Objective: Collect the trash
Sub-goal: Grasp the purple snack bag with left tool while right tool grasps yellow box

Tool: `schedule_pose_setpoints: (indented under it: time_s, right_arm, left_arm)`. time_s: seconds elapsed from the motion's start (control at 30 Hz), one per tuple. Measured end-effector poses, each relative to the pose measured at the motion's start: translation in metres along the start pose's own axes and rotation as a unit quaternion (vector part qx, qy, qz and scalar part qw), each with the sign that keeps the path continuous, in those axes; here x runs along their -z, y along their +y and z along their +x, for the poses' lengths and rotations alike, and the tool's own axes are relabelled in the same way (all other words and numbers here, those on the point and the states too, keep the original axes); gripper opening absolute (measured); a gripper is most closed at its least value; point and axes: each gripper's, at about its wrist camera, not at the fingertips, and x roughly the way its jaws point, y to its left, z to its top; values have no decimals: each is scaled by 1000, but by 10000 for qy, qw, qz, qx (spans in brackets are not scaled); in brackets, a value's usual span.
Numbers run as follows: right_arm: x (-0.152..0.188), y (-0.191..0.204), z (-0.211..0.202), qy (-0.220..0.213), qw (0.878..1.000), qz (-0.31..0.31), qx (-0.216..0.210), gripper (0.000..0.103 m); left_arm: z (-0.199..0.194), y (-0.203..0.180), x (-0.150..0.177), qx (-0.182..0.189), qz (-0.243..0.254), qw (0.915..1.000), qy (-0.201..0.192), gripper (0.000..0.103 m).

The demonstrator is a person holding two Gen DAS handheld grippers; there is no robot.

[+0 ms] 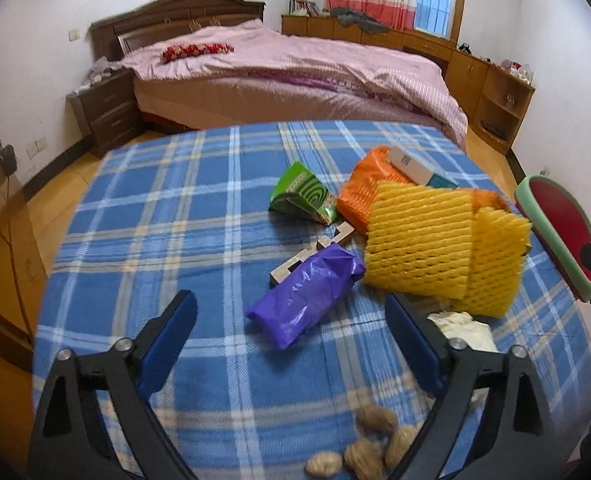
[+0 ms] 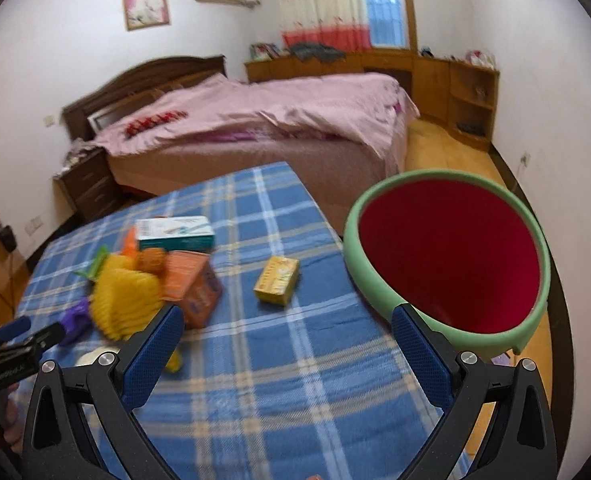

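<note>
Trash lies on a blue plaid tablecloth (image 1: 167, 208): a purple plastic bag (image 1: 307, 296), yellow foam netting (image 1: 435, 248), a green packet (image 1: 303, 192), an orange packet (image 1: 359, 196), a white-teal box (image 1: 419, 168) and several walnuts (image 1: 371, 440). My left gripper (image 1: 291, 320) is open, just short of the purple bag. My right gripper (image 2: 287, 328) is open with a green-rimmed red bin (image 2: 451, 260) by its right finger; whether it touches is unclear. A yellow box (image 2: 277, 280) and an orange box (image 2: 199, 288) show in the right wrist view.
A pink-covered bed (image 1: 287, 68) stands behind the table with a dark nightstand (image 1: 107, 112) at left. Wooden cabinets (image 1: 475, 80) line the right wall. White crumpled paper (image 1: 467, 328) lies by the left gripper's right finger.
</note>
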Motion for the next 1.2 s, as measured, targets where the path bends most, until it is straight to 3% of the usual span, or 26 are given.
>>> schedule_pose_setpoints:
  time_s: [0.1, 0.27, 0.33, 0.5, 0.67, 0.77, 0.9, 1.03, 1.2]
  right_arm:
    - [-5, -3, 22, 192, 9997, 88, 147, 102]
    - [-7, 1, 49, 470, 9987, 185, 104, 91]
    - [-8, 4, 55, 558, 9983, 128, 94, 77]
    - [-8, 9, 72, 771, 9970, 10, -12, 58]
    - [-6, 10, 77, 865, 9960, 99, -188, 51]
    - [-4, 14, 75, 840, 9961, 31, -273, 45]
    - [-3, 9, 73, 938, 9942, 171, -507, 16]
    - [0, 4, 56, 831, 9938, 229, -702, 9]
    - [1, -2, 32, 648, 9947, 271, -757, 8]
  left_arm:
    - [10, 3, 0, 7, -42, 10000, 74, 86]
    - [22, 5, 1, 138, -87, 9997, 176, 79]
    - [25, 6, 3, 263, -129, 9992, 256, 71]
    - [24, 2, 5, 238, -31, 9995, 197, 59]
    - [22, 1, 7, 242, 15, 9996, 171, 47]
    - [20, 1, 7, 340, -24, 9992, 197, 44]
    - [18, 1, 7, 540, -123, 9979, 341, 42]
    - [10, 1, 8, 670, -272, 9964, 433, 41]
    - [-12, 2, 9, 667, -438, 9964, 285, 41]
